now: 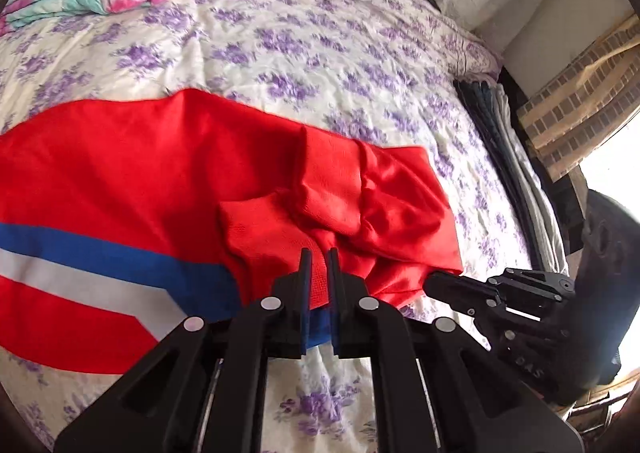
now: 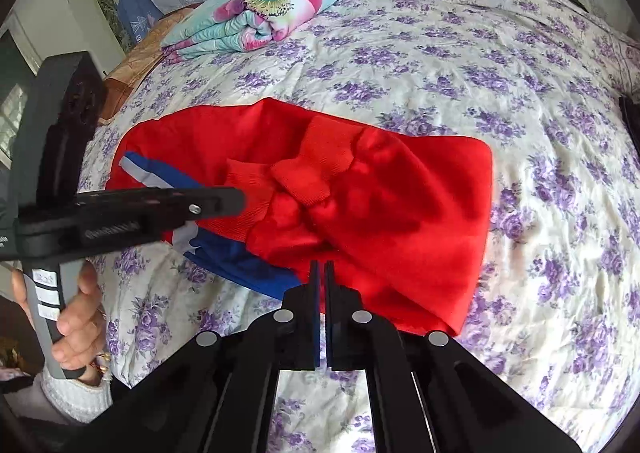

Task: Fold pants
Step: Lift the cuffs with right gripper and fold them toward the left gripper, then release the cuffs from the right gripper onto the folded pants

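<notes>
While both grippers sit at the near hem: notes.
Pants: red knit pants with blue-white stripe (image 1: 132,189), on floral bedspread (image 1: 304,37).
Long axis: runs left-right.
Left gripper (image 1: 319,253): clamped on hem.
Right gripper (image 2: 321,265): pinched together at hem, nearer the cuffs; grip uncertain.

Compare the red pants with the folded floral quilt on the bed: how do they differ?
Colour: the red pants with a blue and white stripe are mostly one solid colour; the folded teal and pink floral quilt is printed all over.
Pose: the pants lie bunched and creased; the quilt sits in a neat thick stack.
Place: the pants are near the cameras; the quilt is at the far side.
Both rest on the purple-flowered bedspread.
</notes>
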